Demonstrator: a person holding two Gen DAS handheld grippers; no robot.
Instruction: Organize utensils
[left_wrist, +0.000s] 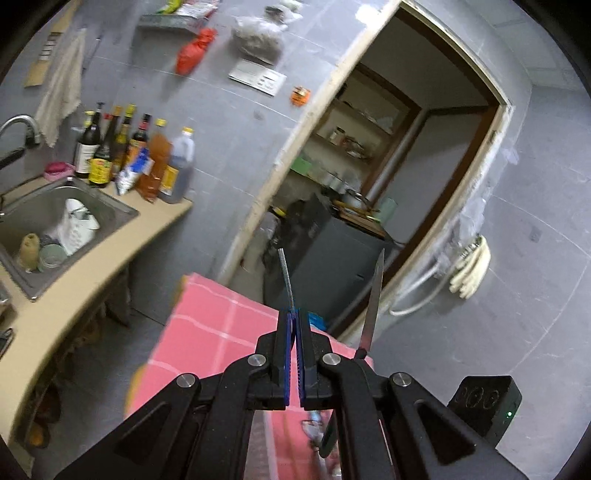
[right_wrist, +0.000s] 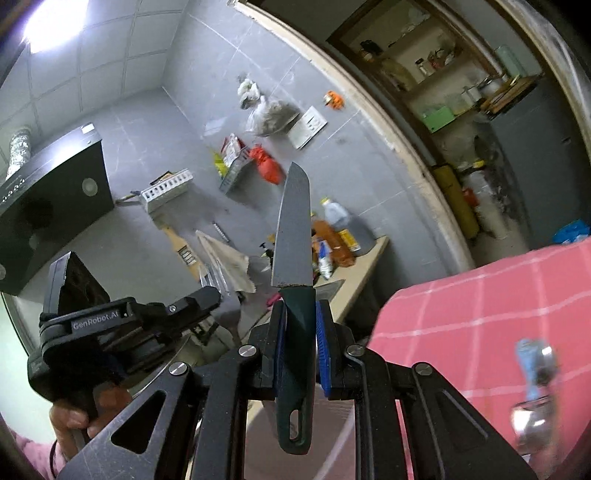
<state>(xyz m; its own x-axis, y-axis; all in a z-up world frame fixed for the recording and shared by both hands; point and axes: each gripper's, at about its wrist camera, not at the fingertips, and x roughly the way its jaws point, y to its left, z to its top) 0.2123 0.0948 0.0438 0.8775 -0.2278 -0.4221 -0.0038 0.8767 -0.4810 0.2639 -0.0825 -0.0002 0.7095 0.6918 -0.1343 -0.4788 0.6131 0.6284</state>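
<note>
Grey-tiled kitchen, right gripper (right_wrist: 301, 314) clamping knife (right_wrist: 293, 258)

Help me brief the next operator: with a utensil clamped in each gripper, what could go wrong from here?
1. The right gripper holds the knife by its green handle, bare blade pointing outward, close to the left gripper and the hand holding it; a swing could cut.
2. The left gripper pinches a thin metal utensil right at its fingertips; it might slip.
</note>
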